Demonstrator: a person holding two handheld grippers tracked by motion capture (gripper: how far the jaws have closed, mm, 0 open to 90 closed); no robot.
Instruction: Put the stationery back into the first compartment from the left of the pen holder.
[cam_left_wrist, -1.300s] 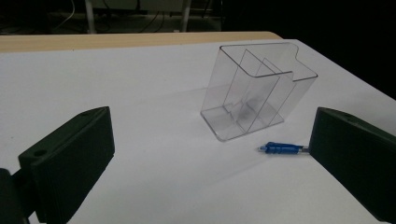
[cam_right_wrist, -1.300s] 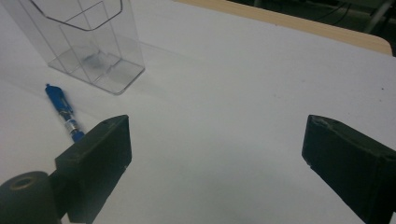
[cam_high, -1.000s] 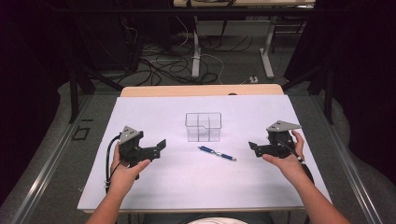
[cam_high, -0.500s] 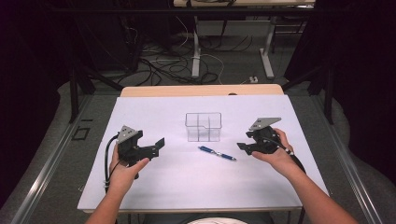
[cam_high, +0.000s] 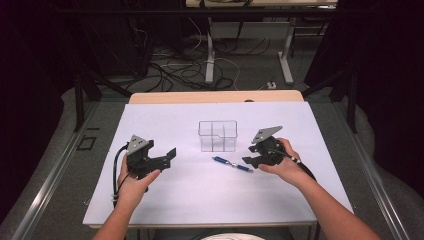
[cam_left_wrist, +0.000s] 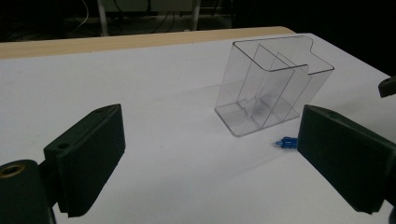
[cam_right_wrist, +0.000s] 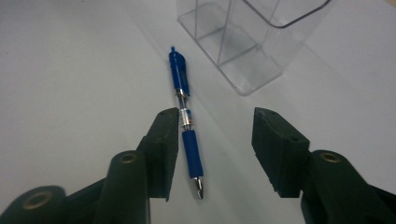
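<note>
A blue pen (cam_high: 232, 164) (cam_right_wrist: 187, 126) lies flat on the white table, just in front of a clear plastic organizer (cam_high: 217, 135) (cam_left_wrist: 271, 84) (cam_right_wrist: 243, 37) with several compartments, which stands upright and holds nothing. My right gripper (cam_high: 248, 159) (cam_right_wrist: 212, 144) is open and hovers right over the pen's tip end, the pen lying between its jaws close to the left one. My left gripper (cam_high: 167, 155) (cam_left_wrist: 210, 163) is open at the table's left, held in a hand, with nothing between its jaws. The pen's cap end (cam_left_wrist: 285, 142) peeks out beside its right jaw.
The white sheet (cam_high: 165, 120) covers the table, with a wooden edge (cam_high: 215, 96) at the far side. Beyond it, cables and table legs (cam_high: 209, 55) stand on the dark floor. Bare sheet lies between the two grippers near the front edge.
My right gripper has moved left and down from the table's right side to the pen's tip end. The left gripper has stayed in place.
</note>
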